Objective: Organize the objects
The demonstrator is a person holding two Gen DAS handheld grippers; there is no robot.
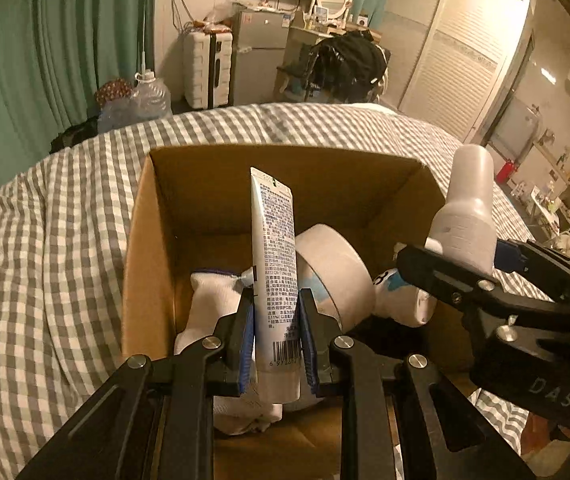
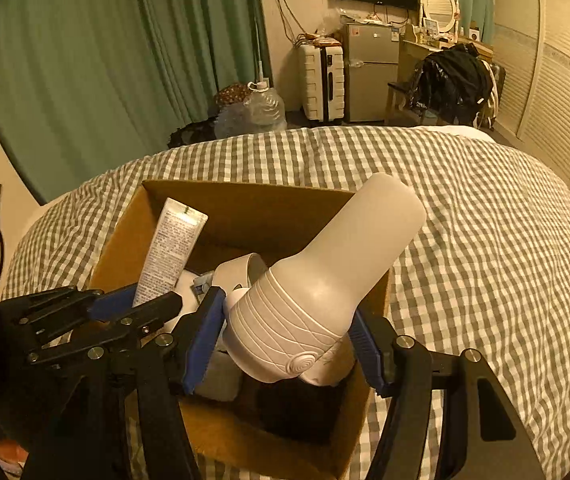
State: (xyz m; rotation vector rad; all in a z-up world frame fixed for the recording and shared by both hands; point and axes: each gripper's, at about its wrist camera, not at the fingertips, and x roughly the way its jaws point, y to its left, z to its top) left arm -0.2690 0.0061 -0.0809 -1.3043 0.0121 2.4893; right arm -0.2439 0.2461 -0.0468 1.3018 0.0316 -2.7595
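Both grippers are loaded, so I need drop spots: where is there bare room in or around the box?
Free: the bare floor along the brown cardboard box's far wall, and the grey-checked bedspread right of it. Crowded: near half, with white cloth and white tape roll.

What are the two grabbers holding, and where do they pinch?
Left gripper pinches the tube near its cap end. Right gripper pinches the white bottle around its ribbed body.

one box (image 1: 153, 248), one tube (image 1: 275, 264), one bottle (image 2: 325, 280)
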